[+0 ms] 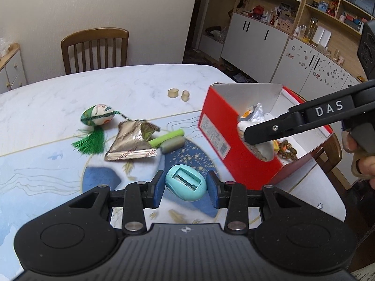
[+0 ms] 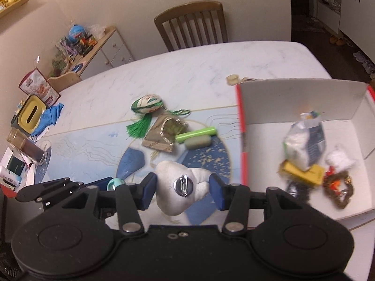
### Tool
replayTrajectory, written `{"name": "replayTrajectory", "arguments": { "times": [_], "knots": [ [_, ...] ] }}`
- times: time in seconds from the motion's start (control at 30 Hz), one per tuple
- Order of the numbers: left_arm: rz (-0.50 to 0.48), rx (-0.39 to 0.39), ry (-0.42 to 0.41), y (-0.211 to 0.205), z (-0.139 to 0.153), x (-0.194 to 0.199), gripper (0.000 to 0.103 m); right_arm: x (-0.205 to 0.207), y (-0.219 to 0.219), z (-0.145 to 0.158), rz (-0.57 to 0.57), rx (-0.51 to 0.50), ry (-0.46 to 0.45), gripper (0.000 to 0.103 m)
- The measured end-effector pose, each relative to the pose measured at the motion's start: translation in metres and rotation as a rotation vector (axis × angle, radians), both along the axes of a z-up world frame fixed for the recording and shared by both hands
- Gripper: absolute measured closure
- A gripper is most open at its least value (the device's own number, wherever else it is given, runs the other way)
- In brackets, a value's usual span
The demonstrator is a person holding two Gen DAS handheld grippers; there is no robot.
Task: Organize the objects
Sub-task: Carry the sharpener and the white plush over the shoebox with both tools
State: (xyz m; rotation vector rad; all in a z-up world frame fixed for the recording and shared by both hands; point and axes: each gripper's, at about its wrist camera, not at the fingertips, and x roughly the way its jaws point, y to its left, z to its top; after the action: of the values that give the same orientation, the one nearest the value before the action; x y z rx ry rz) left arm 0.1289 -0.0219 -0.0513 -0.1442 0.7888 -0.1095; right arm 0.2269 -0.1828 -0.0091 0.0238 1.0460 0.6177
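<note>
Sorting job, and we have both tools loaded. Left tool [image 1: 185, 188] clamps a teal egg-shaped piece [image 1: 185, 182] between its blue pads, slot face turned up toward the camera, long axis running near-left to far-right across the jaws; it looks held clear above the table [image 1: 117, 89], we judge for carrying to the red box [image 1: 225, 138]. Right tool [image 2: 182, 190] grips a white lumpy plush piece [image 2: 180, 187] with a metal clasp [image 2: 184, 185] facing up; its bulk runs near to far between the pads, narrow end toward us. In the left view that tool sits at the box's near rim, so we judge a drop-in is next.

Box is open-topped on the right side of the table, its long side running near to far; already inside are a foil packet [image 2: 304, 145], a yellow block [image 2: 302, 173] and a brown wreath-like thing [image 2: 337, 189].

On the table left of the box lie a tasselled egg [image 1: 98, 118], a gold foil bag [image 1: 131, 142] mouth toward the right, a green stick [image 1: 167, 137] and a grey bar [image 1: 173, 145] side by side, both pointing at the box
</note>
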Motion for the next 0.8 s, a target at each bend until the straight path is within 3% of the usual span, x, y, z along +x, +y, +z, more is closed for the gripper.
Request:
{"name": "replayTrajectory", "arguments": {
  "times": [0.3,0.8],
  "knots": [
    [-0.042,0.007,0.000,-0.049,0.017,0.025,0.065,0.025,-0.071,0.011,-0.073,0.023,-0.043,0.055],
    [-0.137,0.038,0.040,-0.139,0.015,0.079,0.065,0.069,-0.169,0.002,-0.173,0.018,-0.048,0.054]
  ]
}}
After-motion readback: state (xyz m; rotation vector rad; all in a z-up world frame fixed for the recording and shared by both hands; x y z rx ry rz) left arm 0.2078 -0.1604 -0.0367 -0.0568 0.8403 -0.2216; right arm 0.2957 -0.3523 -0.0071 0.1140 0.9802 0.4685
